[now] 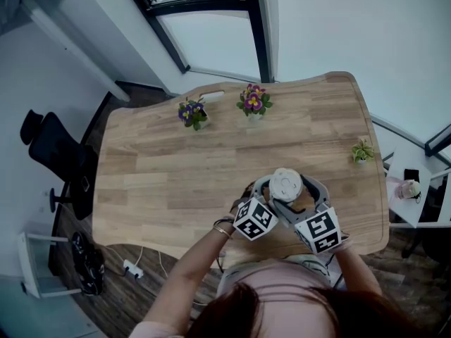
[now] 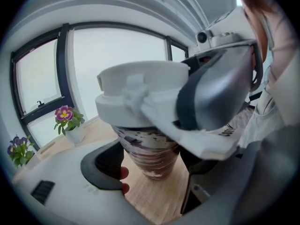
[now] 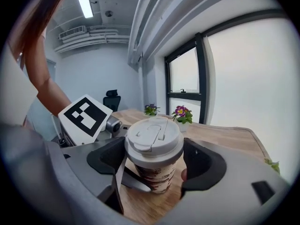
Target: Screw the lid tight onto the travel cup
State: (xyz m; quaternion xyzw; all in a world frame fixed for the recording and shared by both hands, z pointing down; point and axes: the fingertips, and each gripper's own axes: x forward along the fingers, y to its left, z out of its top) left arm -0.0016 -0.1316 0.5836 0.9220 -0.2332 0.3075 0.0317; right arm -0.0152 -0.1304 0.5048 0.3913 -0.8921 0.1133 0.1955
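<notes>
A person seen from above works at a wooden tabletop, holding a gripper in each hand. A travel cup stands upright near the tabletop's front edge, close to the person. Its long axis is vertical. The brown-and-white patterned body narrows toward the base, which rests on the wood. A white lid sits on top, facing up, so whatever is inside the cup is hidden.

The left gripper has its jaws closed to the width of the cup's body, low down, one dark pad on each side. The left pad appears to touch the body, though the blur makes contact hard to confirm. The right gripper sits higher, its jaws closed in on the lid, one pad against each side of the rim.

Far back on the tabletop stand a pot of purple flowers and a second flower pot. A small green plant stands alone near the right edge.
</notes>
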